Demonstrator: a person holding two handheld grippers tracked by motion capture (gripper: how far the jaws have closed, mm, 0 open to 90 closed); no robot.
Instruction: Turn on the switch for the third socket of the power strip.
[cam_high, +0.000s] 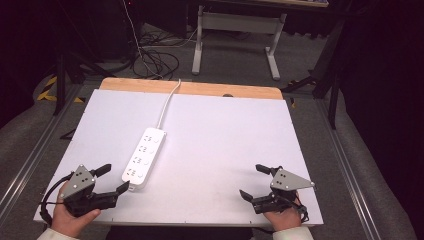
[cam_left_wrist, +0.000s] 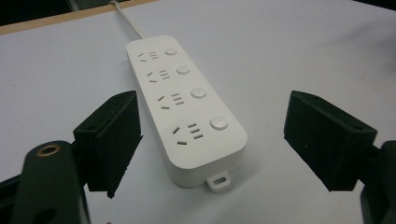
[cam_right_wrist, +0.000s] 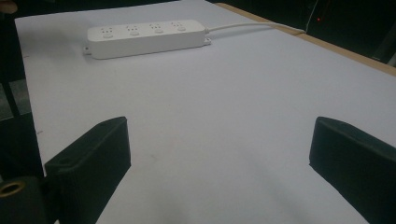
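A white power strip (cam_high: 144, 158) lies flat on the white worktop (cam_high: 225, 135), left of its middle, running from the near-left corner region toward the far edge, with its cable (cam_high: 167, 102) trailing off over the far edge. The left gripper (cam_high: 107, 179) hovers just at the strip's near end with its fingers (cam_left_wrist: 112, 140) spread wide and nothing between them; in the left gripper view the strip's near end, with its small mounting tab, sits in the gap between them. The right gripper (cam_high: 254, 181) rests near the worktop's near-right corner, well apart from the strip, its fingers (cam_right_wrist: 91, 161) likewise wide open and empty. The step in hand looks like a grasp of the strip's near end by the left gripper. To do it well, the fingers should straddle the strip's two long sides squarely, come down low enough to bear on the side walls rather than the rounded top edge, and close behind the tab, clear of the nearest button. A skewed approach could push the light strip sideways, so keeping the gripper in line with the strip's length matters.
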